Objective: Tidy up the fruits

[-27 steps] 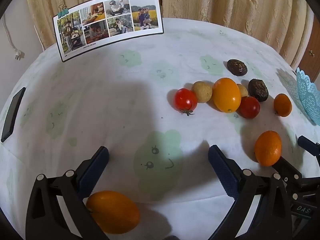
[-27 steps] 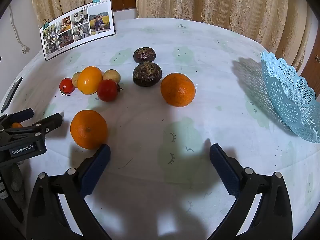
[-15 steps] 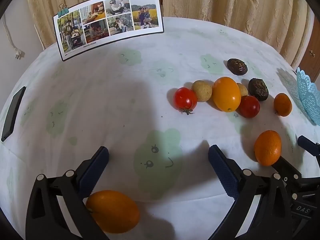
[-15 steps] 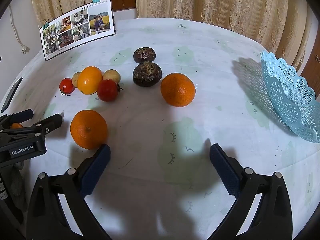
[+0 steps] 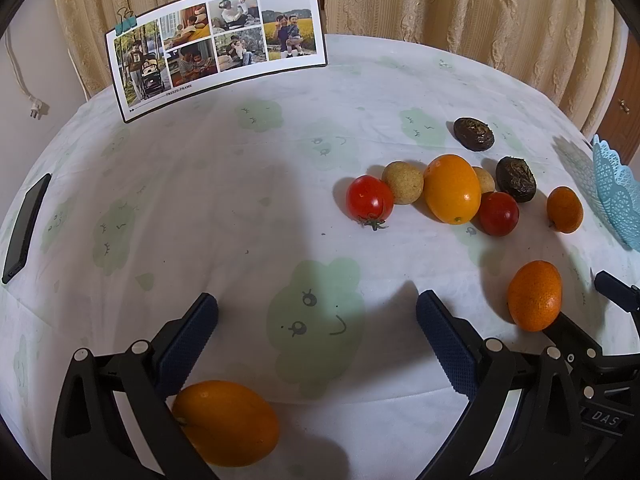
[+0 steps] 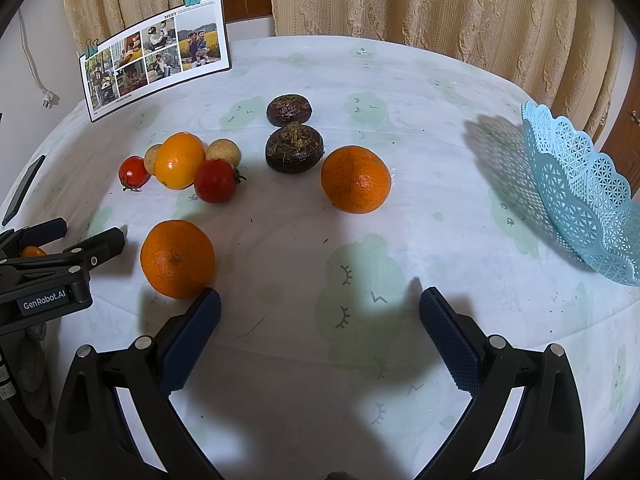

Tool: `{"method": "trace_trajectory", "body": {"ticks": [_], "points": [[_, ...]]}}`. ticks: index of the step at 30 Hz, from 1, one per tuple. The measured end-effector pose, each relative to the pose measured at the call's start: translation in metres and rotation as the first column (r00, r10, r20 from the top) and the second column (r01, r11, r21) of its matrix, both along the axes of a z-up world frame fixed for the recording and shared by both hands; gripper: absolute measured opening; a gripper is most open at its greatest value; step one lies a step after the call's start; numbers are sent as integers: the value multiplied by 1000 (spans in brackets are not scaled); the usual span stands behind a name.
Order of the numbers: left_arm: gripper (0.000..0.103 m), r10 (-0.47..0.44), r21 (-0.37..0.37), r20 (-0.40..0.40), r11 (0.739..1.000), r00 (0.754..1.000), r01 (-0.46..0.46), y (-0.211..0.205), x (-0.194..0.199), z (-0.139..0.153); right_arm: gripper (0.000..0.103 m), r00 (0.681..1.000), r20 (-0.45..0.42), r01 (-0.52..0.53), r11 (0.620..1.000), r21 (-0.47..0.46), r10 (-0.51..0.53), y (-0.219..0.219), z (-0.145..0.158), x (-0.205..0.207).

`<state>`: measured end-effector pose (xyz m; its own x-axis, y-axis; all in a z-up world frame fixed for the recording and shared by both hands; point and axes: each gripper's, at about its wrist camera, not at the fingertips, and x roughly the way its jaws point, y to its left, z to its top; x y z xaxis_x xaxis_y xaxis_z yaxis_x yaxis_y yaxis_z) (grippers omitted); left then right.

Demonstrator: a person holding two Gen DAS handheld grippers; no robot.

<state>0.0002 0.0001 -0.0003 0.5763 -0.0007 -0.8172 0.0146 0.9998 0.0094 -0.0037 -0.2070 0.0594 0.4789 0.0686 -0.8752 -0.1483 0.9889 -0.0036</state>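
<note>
Orange fruit (image 6: 177, 258) sits on the worktop (image 6: 400, 92) touching the left pad of the right hand-held gripper (image 6: 320, 312), jaws wide and empty, so shift left to centre it, close gently, then carry to the blue basket (image 6: 584, 196); left hand-held gripper (image 5: 316, 320) also wide, empty.

You are in a home, likely a dining corner. The round bench (image 6: 400, 92) wears a white cloth printed with pale green cartoon clouds, and beige embossed curtains (image 6: 420, 4) hang close behind its far edge. A clipped family photo collage (image 5: 216, 44) stands at the far left edge. A wooden cabinet door (image 5: 620, 100) shows past the right edge, and a wall plug (image 5: 34, 106) dangles at left.
</note>
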Motion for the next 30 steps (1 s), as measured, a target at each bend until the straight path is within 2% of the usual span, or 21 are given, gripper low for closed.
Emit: {"method": "trace_trajectory", "body": {"ticks": [14,20,24,30], "points": [[98,-25,-43,7,999,1000,25,3,-4,4,101,1000,-22,-16,1000,0,16,-1,-2,2],[98,-33,-32,75,999,997,36,8,-15,21,101,999,-28,-15,1000,0,15,-1,-2,4],[98,-5,-37,115,999,993,9,24,-20,34,101,999,-34,-19,1000,-1,19,-1,-3,4],[98,25,-53,133,998,991,-18,53,-32,42,101,999,-31,-9,1000,3,9,-2,-2,1]]}}
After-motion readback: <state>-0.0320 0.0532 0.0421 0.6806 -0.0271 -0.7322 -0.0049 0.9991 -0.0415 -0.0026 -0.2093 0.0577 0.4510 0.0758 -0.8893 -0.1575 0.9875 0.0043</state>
